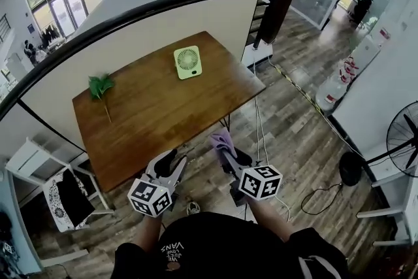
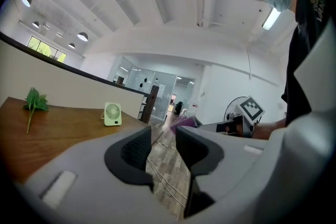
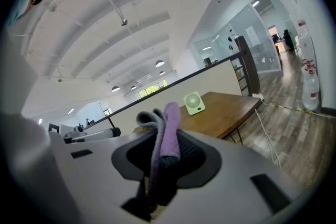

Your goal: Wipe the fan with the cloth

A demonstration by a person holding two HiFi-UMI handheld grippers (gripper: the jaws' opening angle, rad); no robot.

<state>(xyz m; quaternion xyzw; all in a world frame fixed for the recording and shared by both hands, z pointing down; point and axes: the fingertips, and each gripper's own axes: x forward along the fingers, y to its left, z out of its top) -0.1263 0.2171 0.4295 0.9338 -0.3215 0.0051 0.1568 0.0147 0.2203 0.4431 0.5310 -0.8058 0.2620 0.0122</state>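
Right gripper (image 3: 165, 147) clamps a folded purple-and-grey cloth (image 3: 170, 126) — its lower end buried between the pads; left gripper (image 2: 164, 140) gapes, empty. Small pale-green square fan (image 1: 187, 62) stands well ahead of both, on the brown wooden table (image 1: 150, 117).

Soft, even daylight is filling the room, coming through the tall windows (image 1: 62, 0) at the upper left of the head view, where the panes are glaring pale. The table (image 1: 163, 108) is taking the light evenly and throwing only a soft shadow under its near edge. In the left gripper view, round ceiling lamps (image 2: 82, 36) and a strip light (image 2: 271, 18) are glowing without flare. All three pictures are bending straight lines near their edges, and both gripper views are fading to black at the corners. The left gripper (image 2: 164, 136), the right gripper (image 3: 165, 139) and the cloth (image 3: 170, 131) are blurring close to the lenses.
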